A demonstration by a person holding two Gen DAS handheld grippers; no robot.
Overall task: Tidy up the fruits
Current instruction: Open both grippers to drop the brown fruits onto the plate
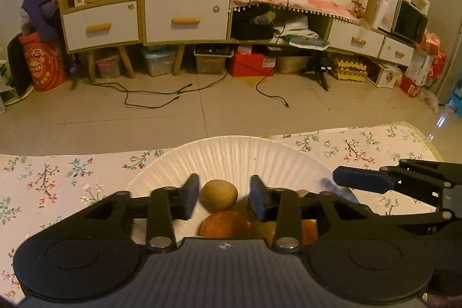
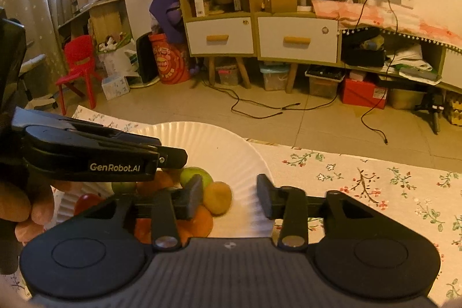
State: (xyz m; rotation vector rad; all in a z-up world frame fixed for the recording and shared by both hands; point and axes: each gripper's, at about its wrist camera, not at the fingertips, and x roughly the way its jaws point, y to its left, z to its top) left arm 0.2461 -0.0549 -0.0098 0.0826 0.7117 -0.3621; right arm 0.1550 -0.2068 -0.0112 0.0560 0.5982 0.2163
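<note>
Above the white paper plate [image 1: 231,155] on the floral tabletop [image 1: 57,181], your left tool [image 1: 224,197] stands with its jaws apart, a yellow-brown fruit [image 1: 219,194] lying between the pads untouched. Your right tool [image 2: 229,198] likewise stands open over the plate's right part, its left pad [image 2: 193,197] in front of the fruit pile. Beside that pad lie a yellow fruit [image 2: 218,197], a green fruit [image 2: 196,175] and an orange fruit [image 2: 202,222].

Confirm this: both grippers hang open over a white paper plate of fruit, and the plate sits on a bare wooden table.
Not bare wood: the left wrist view shows the paper plate on a floral tablecloth. The left gripper and right gripper are open above the fruit.
</note>
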